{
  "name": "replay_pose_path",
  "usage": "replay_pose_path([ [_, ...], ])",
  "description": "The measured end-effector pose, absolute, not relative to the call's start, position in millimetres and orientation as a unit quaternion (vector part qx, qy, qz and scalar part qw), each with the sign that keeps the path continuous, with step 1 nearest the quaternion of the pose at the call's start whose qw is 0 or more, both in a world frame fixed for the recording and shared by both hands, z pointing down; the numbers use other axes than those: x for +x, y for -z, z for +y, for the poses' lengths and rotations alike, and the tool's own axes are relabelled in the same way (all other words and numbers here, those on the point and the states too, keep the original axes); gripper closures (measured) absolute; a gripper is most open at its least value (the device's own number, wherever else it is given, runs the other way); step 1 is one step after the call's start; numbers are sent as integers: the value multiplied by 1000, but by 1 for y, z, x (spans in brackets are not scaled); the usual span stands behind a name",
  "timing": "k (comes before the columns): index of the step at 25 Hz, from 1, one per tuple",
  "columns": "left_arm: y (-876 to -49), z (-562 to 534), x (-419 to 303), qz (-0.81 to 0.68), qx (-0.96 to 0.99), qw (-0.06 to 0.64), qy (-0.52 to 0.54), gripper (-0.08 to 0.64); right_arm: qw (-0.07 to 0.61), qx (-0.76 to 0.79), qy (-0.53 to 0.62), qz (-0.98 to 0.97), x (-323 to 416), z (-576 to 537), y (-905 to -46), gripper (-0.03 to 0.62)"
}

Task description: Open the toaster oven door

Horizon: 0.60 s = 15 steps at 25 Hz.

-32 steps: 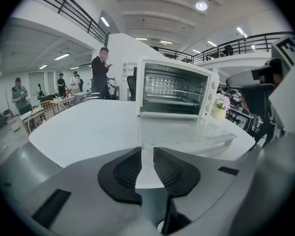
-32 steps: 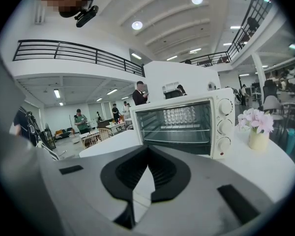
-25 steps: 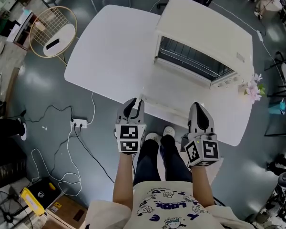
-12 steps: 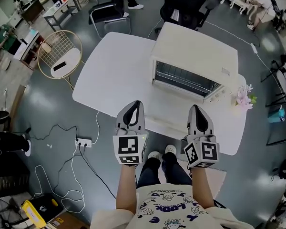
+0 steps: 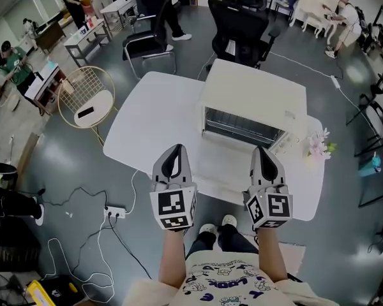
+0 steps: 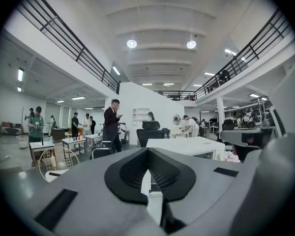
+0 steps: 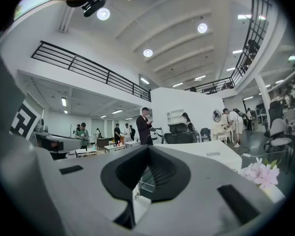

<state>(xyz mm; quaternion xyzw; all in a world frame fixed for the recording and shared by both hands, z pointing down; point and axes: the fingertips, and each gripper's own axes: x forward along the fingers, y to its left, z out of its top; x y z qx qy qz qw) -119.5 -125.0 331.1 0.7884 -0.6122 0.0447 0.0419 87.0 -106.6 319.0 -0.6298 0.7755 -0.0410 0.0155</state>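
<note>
The white toaster oven point(image 5: 252, 97) stands on the white table point(image 5: 147, 116); its front gapes, showing the rack inside point(image 5: 242, 127). Its door seems to lie flat in front, hard to tell against the white table. Both grippers hover side by side nearer to me than the oven, apart from it and pointing level toward it. The left gripper point(image 5: 177, 148) is shut, its jaws having just closed on nothing. The right gripper point(image 5: 262, 150) is shut and empty too. The left gripper view shows its closed tips point(image 6: 147, 150) with the oven point(image 6: 196, 145) beyond; the right gripper view shows its closed tips point(image 7: 148, 147) likewise.
Pink flowers point(image 5: 318, 146) sit on the table's right end by the oven. A round wire side table point(image 5: 86, 97) stands at the left, and a black office chair point(image 5: 239, 21) behind the table. A power strip point(image 5: 117, 210) and cables lie on the floor. People stand further back.
Both grippers have risen together, away from the table's front edge. The left jaws have gone from slightly open to shut. The head view has lifted, so more of the room shows.
</note>
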Motion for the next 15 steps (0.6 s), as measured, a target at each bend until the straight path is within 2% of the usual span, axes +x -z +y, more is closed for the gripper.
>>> replay_pose_path([
  [15,-279,-117,-100,-622,783,-6,-21,555,40,-628,0,777,111,-107,-273,595],
])
